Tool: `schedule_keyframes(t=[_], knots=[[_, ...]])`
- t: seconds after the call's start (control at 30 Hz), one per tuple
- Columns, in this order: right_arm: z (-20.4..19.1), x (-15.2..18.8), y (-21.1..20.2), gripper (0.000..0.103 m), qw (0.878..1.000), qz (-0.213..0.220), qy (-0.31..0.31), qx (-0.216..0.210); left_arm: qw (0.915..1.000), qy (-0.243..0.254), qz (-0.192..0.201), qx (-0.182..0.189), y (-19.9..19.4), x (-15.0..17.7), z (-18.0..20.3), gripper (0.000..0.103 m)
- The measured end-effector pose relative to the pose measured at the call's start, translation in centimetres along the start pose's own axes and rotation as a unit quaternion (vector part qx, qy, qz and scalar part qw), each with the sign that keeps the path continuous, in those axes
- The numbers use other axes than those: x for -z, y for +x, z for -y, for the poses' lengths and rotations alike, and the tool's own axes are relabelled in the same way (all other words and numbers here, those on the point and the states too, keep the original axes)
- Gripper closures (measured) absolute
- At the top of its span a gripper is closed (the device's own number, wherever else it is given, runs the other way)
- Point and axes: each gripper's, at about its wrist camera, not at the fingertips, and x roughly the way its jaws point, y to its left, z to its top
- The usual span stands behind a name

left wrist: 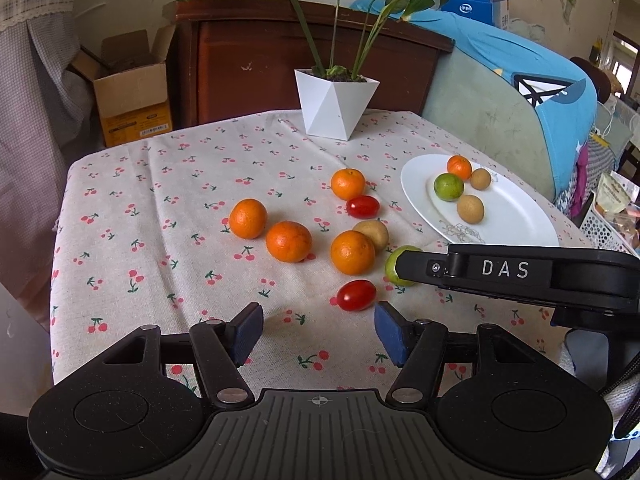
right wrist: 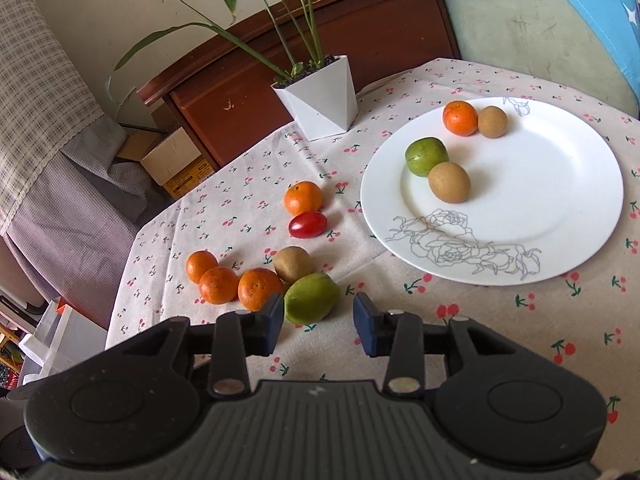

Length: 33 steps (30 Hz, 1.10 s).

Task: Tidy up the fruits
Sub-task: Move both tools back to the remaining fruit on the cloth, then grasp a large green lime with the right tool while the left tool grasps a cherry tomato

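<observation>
A white plate (right wrist: 560, 208) at the right holds an orange (right wrist: 460, 118), a green fruit (right wrist: 426, 157) and two brown fruits (right wrist: 449, 182). Loose on the cherry-print cloth lie several oranges (left wrist: 288, 241), two red tomatoes (left wrist: 356, 295), a brown fruit (right wrist: 293, 264) and a green fruit (right wrist: 311, 298). My right gripper (right wrist: 318, 314) is open, with that loose green fruit just ahead of its fingers, close to the left pad and apart from the right one. My left gripper (left wrist: 319, 322) is open and empty, the nearer tomato just beyond its right finger.
A white faceted plant pot (left wrist: 335, 106) stands at the table's far edge. Behind it are a wooden cabinet (left wrist: 280, 60), an open cardboard box (left wrist: 132, 92) and a chair with a blue cover (left wrist: 532, 80). The right gripper's black housing (left wrist: 520, 276) crosses the left wrist view.
</observation>
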Motion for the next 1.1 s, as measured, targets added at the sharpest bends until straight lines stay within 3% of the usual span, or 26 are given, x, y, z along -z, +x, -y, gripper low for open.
schedule_keyframes(t=[0.57,0.73,1.1], knots=[[-0.9,0.0,0.8,0.060,1.000,0.003,-0.030,-0.008,0.9998,0.016,0.010,0.004,0.8,0.2,0.8,0.045],[-1.1,0.1,0.9,0.068,0.999,0.004,-0.041,0.002,0.9997,0.016,0.015,0.008,1.0,0.2,0.9,0.046],[0.9,-0.4,-0.3,0.069,1.000,0.015,0.009,0.008,0.9993,0.024,0.027,0.006,2.1,-0.1,2.2,0.056]])
